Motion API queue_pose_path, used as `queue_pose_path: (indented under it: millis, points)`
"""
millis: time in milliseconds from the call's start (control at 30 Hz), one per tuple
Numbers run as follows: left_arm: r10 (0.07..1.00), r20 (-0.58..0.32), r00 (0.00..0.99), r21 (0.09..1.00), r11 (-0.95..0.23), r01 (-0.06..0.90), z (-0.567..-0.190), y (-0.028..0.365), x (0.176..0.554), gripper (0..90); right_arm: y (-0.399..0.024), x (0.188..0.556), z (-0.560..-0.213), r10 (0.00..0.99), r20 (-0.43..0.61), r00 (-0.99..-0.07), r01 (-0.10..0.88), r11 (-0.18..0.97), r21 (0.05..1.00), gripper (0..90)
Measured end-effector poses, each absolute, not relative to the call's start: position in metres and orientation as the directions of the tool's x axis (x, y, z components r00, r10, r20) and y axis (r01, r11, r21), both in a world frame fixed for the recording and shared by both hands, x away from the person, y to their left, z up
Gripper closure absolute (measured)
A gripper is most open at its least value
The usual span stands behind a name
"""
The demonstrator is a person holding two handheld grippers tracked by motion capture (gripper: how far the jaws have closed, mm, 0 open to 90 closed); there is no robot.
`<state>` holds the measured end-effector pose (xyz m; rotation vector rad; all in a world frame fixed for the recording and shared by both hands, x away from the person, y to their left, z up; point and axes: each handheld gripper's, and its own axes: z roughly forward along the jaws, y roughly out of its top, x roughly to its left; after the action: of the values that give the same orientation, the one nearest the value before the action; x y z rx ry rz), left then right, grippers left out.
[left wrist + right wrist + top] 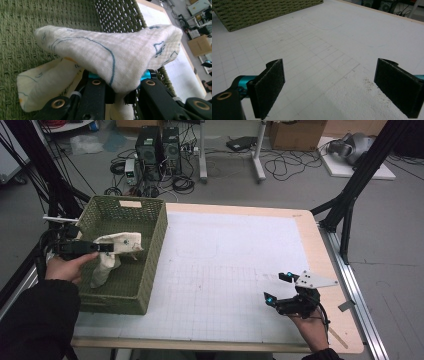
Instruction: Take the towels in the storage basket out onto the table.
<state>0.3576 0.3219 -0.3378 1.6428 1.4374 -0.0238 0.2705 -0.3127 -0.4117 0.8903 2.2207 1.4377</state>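
Cloth point(114, 251) hangs pinched in the left gripper point(102, 247), over the green basket point(152, 250) at nine o'clock on the table point(240, 270); its long axis droops toward six. The right gripper point(278, 289) rests spread and empty at four o'clock, well apart.

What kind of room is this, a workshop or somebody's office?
Most likely a research lab set up for recording handling work. A table with a gridded mat stands among black camera frames, computer towers and loose cables sit on the floor, and a person works with a handheld gripper.
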Motion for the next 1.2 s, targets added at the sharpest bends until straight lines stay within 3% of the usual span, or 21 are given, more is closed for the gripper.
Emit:
queue_pose_path:
  millis: [1200]
  points:
    - [0.665,-0.654,0.36,0.603,0.172,0.779,-0.323,0.31,0.361,82.7,-0.31,0.272,-0.412,0.662,0.045,-0.749,0.316,0.296,0.902,8.9]
